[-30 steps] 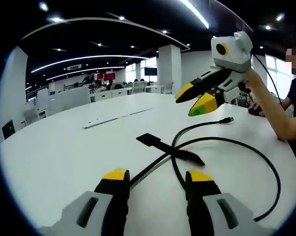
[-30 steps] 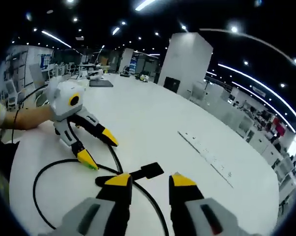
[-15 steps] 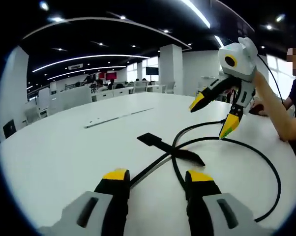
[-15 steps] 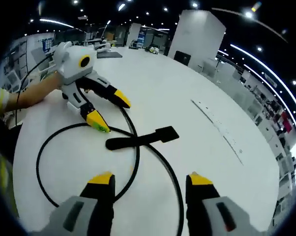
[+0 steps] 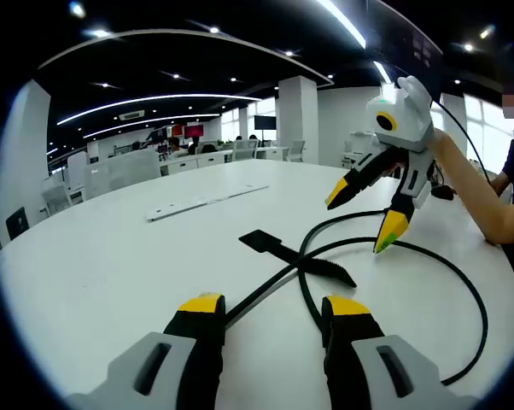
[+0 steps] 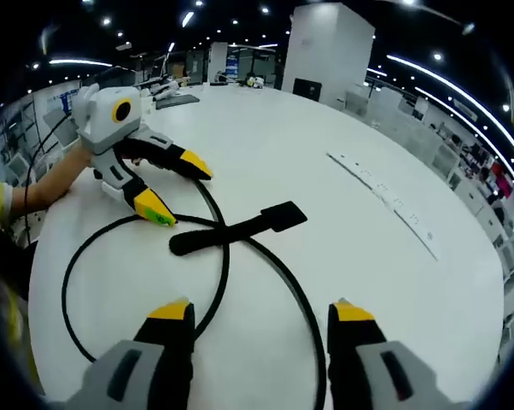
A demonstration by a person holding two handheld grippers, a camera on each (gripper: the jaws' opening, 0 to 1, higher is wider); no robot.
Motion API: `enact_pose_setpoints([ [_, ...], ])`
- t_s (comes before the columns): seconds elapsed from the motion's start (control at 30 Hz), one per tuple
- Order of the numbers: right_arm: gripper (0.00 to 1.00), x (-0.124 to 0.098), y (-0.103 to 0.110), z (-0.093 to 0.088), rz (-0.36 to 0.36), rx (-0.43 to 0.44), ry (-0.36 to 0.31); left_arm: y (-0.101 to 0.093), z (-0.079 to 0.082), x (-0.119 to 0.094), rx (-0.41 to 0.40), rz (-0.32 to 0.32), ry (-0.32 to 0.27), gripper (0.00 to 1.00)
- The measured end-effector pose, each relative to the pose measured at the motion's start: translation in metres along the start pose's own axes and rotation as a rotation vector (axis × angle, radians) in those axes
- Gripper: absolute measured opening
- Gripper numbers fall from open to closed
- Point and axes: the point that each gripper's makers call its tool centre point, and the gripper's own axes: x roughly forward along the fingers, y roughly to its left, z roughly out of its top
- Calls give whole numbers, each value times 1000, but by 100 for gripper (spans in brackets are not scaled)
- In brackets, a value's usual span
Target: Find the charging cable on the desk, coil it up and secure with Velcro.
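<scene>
Since half a second ago, the right gripper [image 5: 359, 218] has dropped a little lower over the charging cable [image 5: 462, 290] in the left gripper view, its yellow tips now just above the strand. The left gripper [image 5: 270, 312] has barely shifted. Both grippers are spread wide and hold nothing; the left gripper [image 6: 167, 192], seen from the right gripper view, also stands with tips apart beside the loop.

The charging cable [image 6: 73, 282] lies on the white desk [image 6: 325, 171] in one loose, open loop, its strands crossing under the black Velcro strap [image 6: 240, 229], which lies flat and unfastened.

Judged progress: cable found, rough loop laid out. Left to do: tighten the coil, wrap and close the strap.
</scene>
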Motion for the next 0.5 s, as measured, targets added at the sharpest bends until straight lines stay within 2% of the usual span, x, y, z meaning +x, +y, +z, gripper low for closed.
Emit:
enact_pose_setpoints([
  [0.23,56,1,5,-3,27,35,6,1,-1,-1,3,5,8,45],
  [0.43,48,1,5,-3,11,38,13,2,-3,-4,-17,33,45,42],
  [0.5,42,1,3,-3,-6,34,15,2,-4,-5,-24,44,56,42],
])
